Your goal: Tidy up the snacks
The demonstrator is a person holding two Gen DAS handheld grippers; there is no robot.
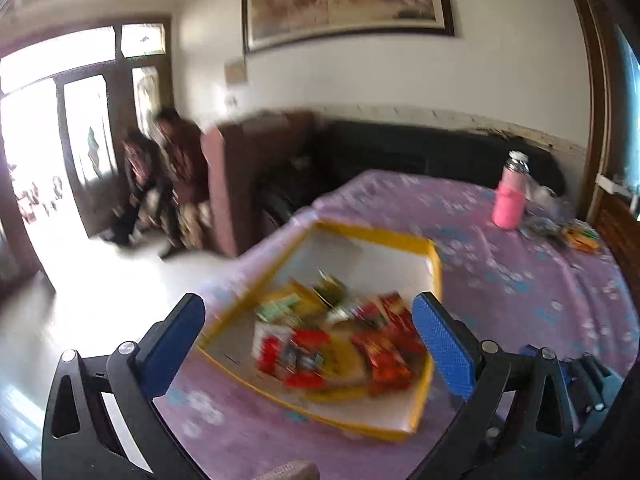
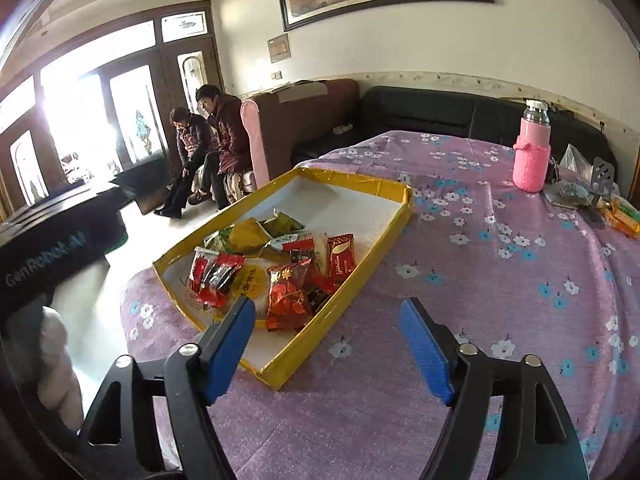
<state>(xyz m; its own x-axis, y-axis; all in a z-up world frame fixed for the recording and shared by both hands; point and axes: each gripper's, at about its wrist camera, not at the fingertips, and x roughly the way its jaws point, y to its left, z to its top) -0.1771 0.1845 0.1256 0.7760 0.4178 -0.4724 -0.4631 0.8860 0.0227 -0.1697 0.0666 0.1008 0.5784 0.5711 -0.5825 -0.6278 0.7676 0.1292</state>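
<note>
1. Snack packets (image 2: 276, 268), in red, green and yellow foil wrappers, lie heaped in the near half of a shallow yellow-rimmed cardboard tray with a white floor (image 2: 360, 208); its far half is bare.
2. We see the tray resting on the surface (image 2: 500, 300), which is covered by a purple cloth printed with white and blue flowers; the tray sits near the left edge, one corner pointing towards us.
3. Our left hand-held gripper (image 1: 310, 342) hangs above the tray with its blue pads spread wide and nothing between them; that view is blurred.
4. Our right hand-held gripper (image 2: 326, 346) is over the tray's near right corner, jaws well apart and empty, the left pad in front of the yellow rim.
5. A pink bottle in a knitted sleeve with a metal cap (image 2: 532, 152) stands upright near the far right corner of the surface.
6. Beside it lie a clear bag and some orange and green packets (image 2: 622, 212) at the right edge.
7. Two people (image 2: 208, 148) sit beyond the surface, by the bright doorway.
</note>
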